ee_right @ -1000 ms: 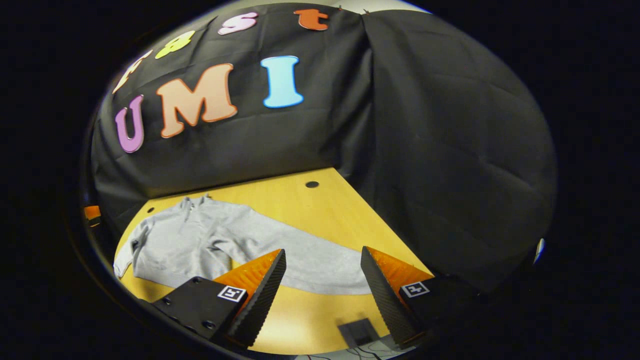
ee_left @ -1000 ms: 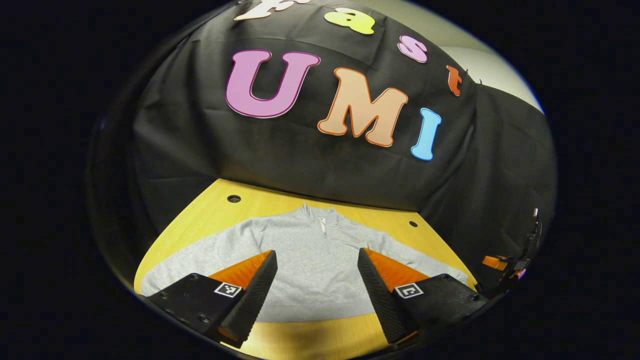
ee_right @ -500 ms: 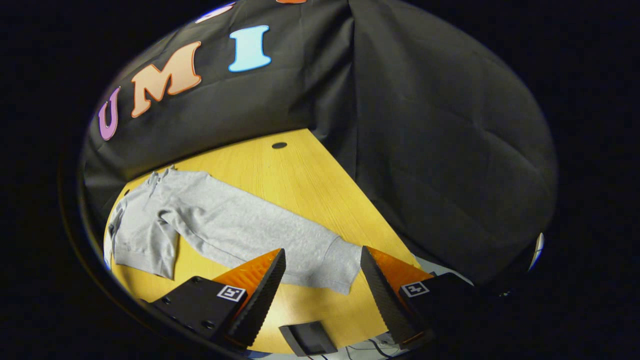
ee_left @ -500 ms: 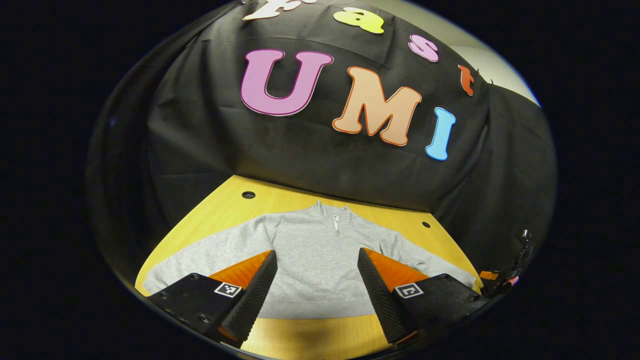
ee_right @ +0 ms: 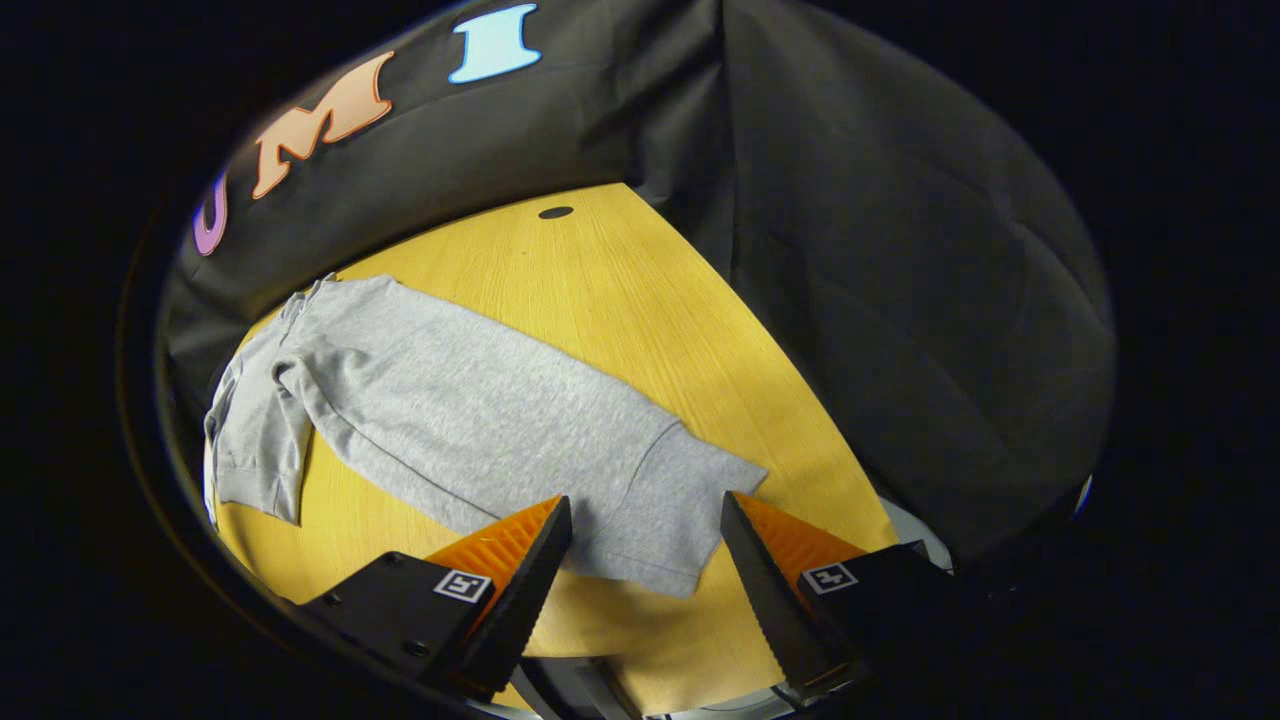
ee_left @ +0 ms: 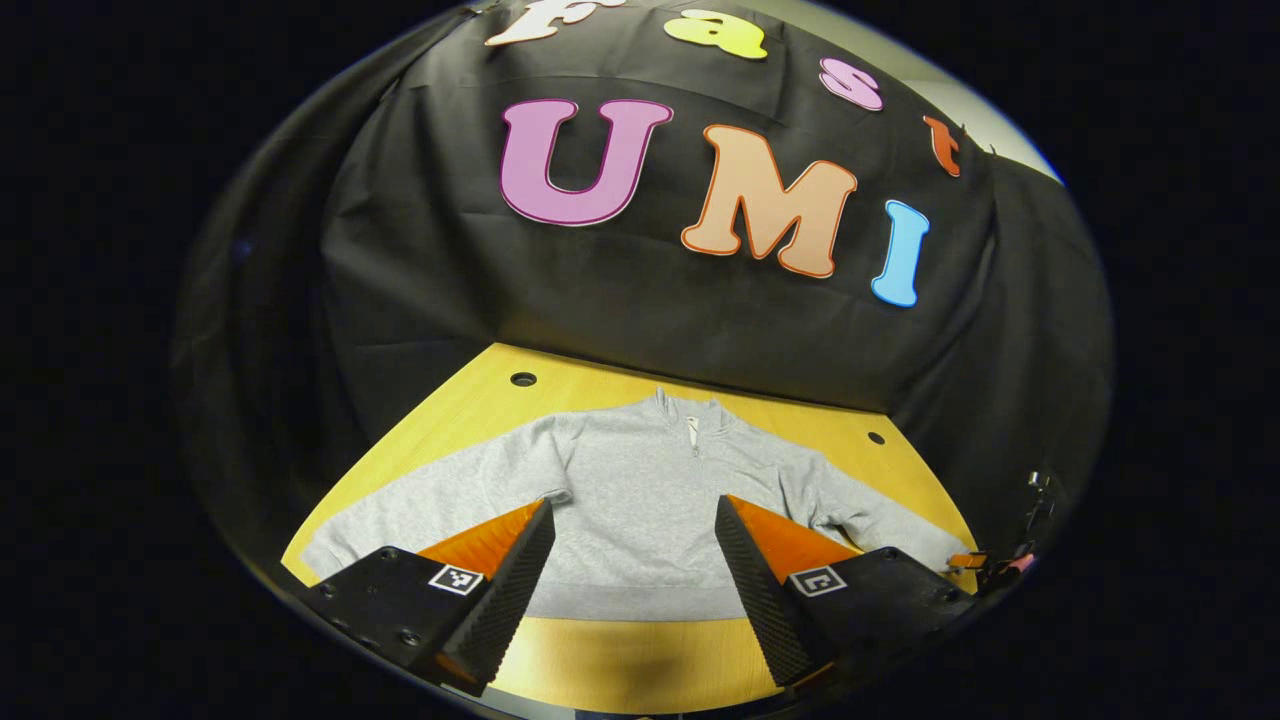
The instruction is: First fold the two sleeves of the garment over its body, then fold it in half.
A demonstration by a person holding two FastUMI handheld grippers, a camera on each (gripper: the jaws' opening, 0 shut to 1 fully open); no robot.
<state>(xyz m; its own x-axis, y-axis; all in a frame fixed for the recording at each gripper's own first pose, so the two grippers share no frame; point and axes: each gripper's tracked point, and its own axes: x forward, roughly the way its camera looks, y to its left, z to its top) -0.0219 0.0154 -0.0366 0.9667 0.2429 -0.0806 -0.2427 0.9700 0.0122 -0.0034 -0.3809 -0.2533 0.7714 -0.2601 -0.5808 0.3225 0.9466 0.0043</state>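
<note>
Table: yellow wood-grain top, seen also in the right gripper view. Two round dark holes near the far edge, at about 10 o'clock and 2 o'clock of the garment. Lying flat on it: one grey sweatshirt, collar toward 12 o'clock, both sleeves spread outward, unfolded; right sleeve cuff near the table's near edge.

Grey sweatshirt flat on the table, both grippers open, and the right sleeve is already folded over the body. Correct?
Not quite. The right gripper view shows the right sleeve lying stretched out on the table, not folded. The sweatshirt lies flat, and the left gripper and right gripper are open.
</note>
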